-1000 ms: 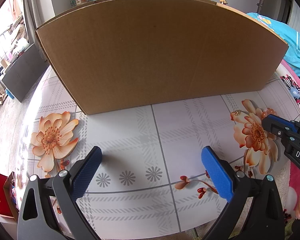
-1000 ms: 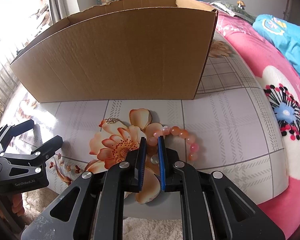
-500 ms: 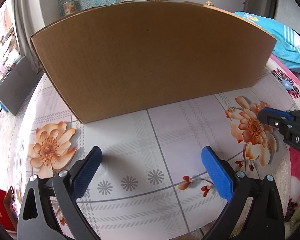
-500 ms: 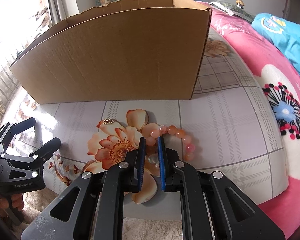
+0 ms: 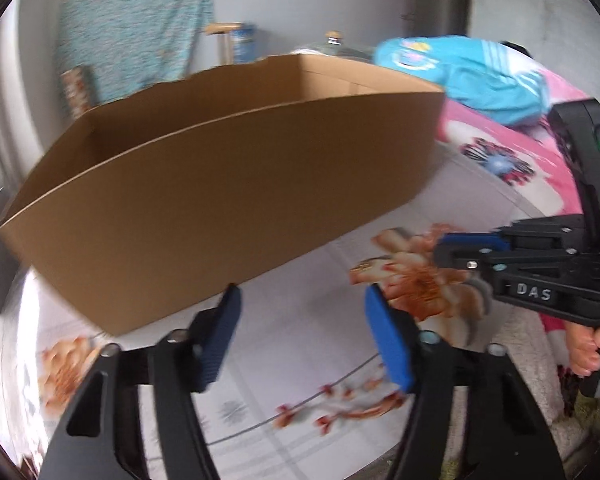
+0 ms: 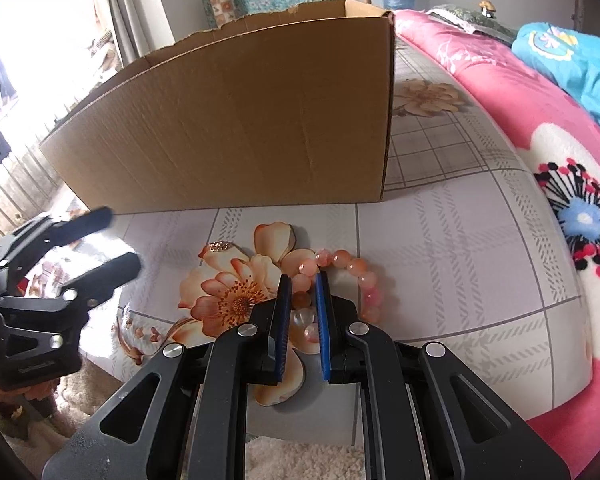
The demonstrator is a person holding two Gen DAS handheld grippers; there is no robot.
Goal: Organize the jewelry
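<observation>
A: What occupies the left of the scene?

B: The left claw [image 6: 100, 240] hovers over the bench [image 6: 440, 248], whose covering is pale, checked and printed with orange flowers. Its jaws are closing, and nothing lies between them; only the bare covering shows in the gap. Its own view is blurred.

A: And behind it?

B: An open cardboard box [image 6: 236, 128] stands upright on the bench, its long wall facing both cameras. What it holds cannot be told.

A: Where is the jewelry?

B: A small gold piece [image 6: 219, 245] lies on the printed flower [image 6: 236, 300], in front of the box and apart from both claws. To the right of it, a bracelet of peach and pink beads [image 6: 352, 266] rests on the bench just beside the flower.

A: What is the right claw doing?

B: The right claw [image 6: 303, 292] points steeply down, its blue pads [image 6: 322, 320] drawn close together and clamped on the near side of the bracelet; the far loop curves out to the right. The hand [image 5: 588, 344] that holds it shows at the edge of the left view.

A: Farther right?

B: A pink flowered blanket [image 6: 540, 128], with a turquoise cloth [image 6: 572, 60] on it.
</observation>
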